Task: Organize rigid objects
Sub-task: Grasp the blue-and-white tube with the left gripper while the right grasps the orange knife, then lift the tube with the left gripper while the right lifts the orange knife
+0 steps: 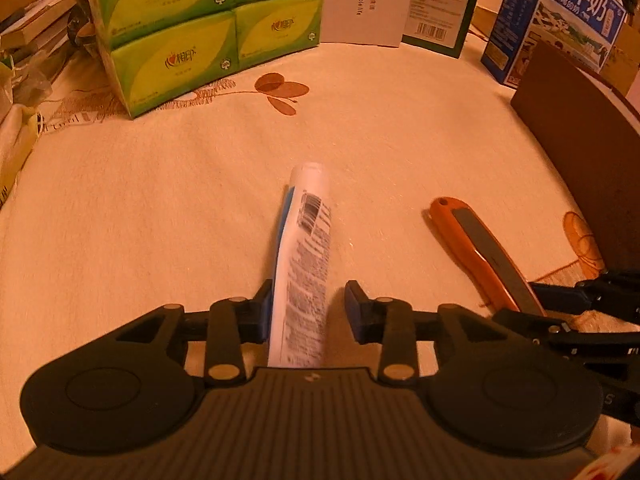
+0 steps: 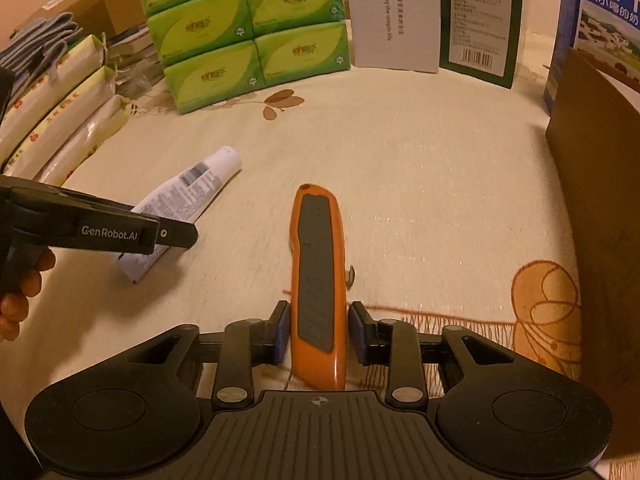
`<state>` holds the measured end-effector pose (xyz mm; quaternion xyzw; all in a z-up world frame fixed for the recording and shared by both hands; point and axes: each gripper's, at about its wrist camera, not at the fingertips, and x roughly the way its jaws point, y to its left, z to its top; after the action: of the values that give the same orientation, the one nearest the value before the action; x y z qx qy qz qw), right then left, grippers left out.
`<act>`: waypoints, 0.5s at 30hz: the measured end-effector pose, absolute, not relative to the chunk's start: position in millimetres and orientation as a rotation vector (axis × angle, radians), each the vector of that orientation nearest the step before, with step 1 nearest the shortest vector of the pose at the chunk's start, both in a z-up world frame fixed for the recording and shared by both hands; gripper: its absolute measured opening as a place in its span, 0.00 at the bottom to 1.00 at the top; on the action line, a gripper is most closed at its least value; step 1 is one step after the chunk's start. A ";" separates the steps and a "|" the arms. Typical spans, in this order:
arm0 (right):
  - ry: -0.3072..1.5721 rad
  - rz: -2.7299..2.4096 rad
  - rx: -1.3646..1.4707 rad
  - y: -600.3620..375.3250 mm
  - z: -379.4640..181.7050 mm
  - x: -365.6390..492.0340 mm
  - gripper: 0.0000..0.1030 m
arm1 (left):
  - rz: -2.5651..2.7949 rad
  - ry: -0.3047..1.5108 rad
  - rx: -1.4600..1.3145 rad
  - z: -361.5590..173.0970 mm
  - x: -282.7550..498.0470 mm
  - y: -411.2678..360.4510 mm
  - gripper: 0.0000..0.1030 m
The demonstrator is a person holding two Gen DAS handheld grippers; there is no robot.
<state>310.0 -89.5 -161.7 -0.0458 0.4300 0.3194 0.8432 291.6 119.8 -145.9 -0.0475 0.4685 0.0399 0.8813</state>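
Observation:
A white and blue tube (image 1: 305, 264) lies on the cream tablecloth, cap end pointing away. My left gripper (image 1: 307, 312) is open around its near end, the left pad touching it and a gap at the right pad. The tube also shows in the right wrist view (image 2: 188, 196), with the left gripper (image 2: 176, 236) over it. An orange utility knife (image 2: 318, 284) with a grey grip lies between the fingers of my right gripper (image 2: 318, 332), which is open with small gaps on both sides. The knife also shows in the left wrist view (image 1: 480, 252).
Green tissue packs (image 1: 200, 32) stand at the back left, a white card (image 1: 366, 0) and a dark green box (image 1: 444, 4) at the back, a blue milk carton (image 1: 560, 20) and a brown board (image 1: 588, 152) on the right. Long wrapped packs (image 2: 60, 120) lie along the left.

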 end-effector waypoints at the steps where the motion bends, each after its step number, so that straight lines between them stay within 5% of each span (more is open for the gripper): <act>1: 0.907 0.671 -0.101 -87.6 -162.4 311.3 0.34 | 0.090 0.975 -0.088 -146.4 293.9 119.5 0.35; 3: 0.904 0.663 -0.111 -85.0 -163.3 312.6 0.35 | 0.115 0.971 -0.047 -147.0 297.6 118.0 0.47; 6: 0.897 0.654 -0.118 -83.6 -163.9 311.0 0.35 | 0.137 0.966 0.010 -147.7 300.1 115.9 0.49; 15: 0.887 0.662 -0.144 -85.1 -165.1 303.9 0.26 | 0.116 0.975 0.034 -148.2 295.3 111.0 0.36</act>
<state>303.9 -85.1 -165.1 -0.0683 0.4208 0.3142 0.8483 295.3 111.0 -148.2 0.0161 0.4681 0.0555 0.8818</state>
